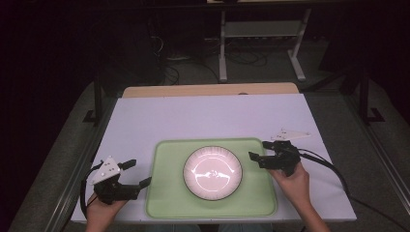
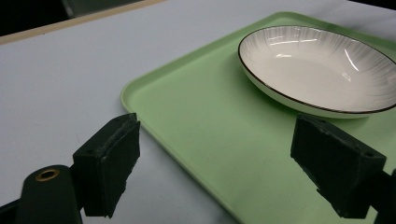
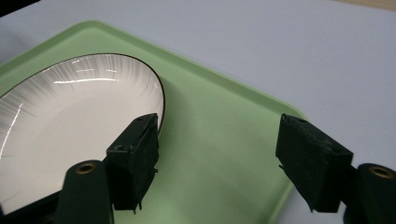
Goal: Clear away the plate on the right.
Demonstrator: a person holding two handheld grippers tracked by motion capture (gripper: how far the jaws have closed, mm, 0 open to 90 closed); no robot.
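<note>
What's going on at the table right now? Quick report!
Left gripper open at tray's left edge. Right gripper open beside plate. Plate empty, centred on tray. Nothing blocking.

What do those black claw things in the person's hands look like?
Each hand-held gripper is black with two blocky jaws. The left hand-held gripper carries a grey three-cornered plate on top. A black cable trails from the right hand-held gripper. No sleeves show on the forearms.

Each black hand-held gripper (image 1: 136,173) carries a grey three-cornered plate (image 1: 107,170), brass-ringed screw holes and a black cable.
</note>
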